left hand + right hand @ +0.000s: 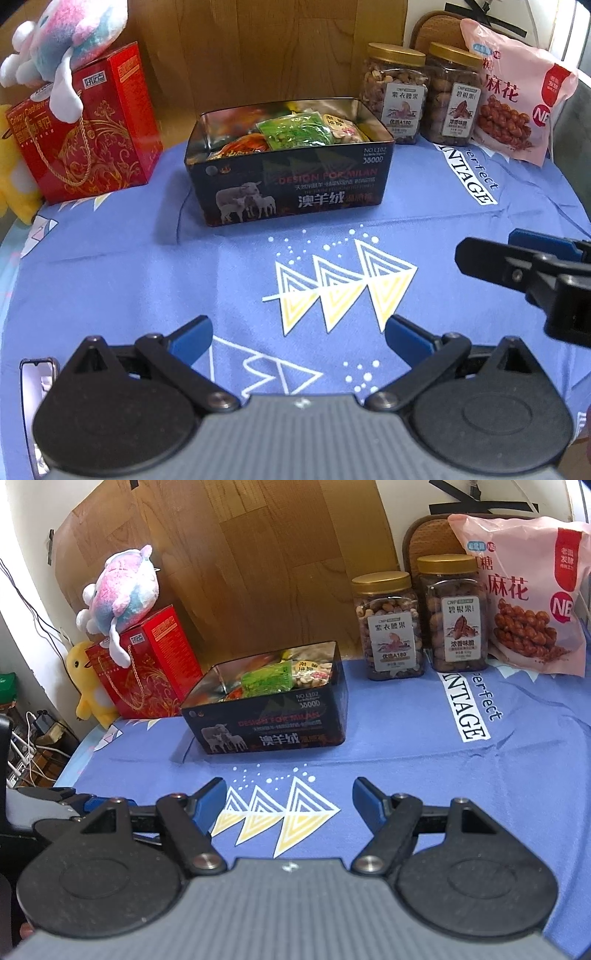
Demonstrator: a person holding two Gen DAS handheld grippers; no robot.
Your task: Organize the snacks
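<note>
A black tin box (295, 184) with sheep printed on its side sits open on the blue cloth and holds several snack packets, a green one (295, 131) on top. It also shows in the right wrist view (273, 720). My left gripper (298, 338) is open and empty, well in front of the box. My right gripper (290, 801) is open and empty, also in front of the box. The right gripper shows at the right edge of the left wrist view (517, 254).
Two gold-lidded nut jars (389, 627) (456, 613) and a pink snack bag (528, 594) stand at the back right. A red gift box (147, 664) with a plush toy (118, 590) on it stands at the back left, a yellow plush (88, 686) beside it.
</note>
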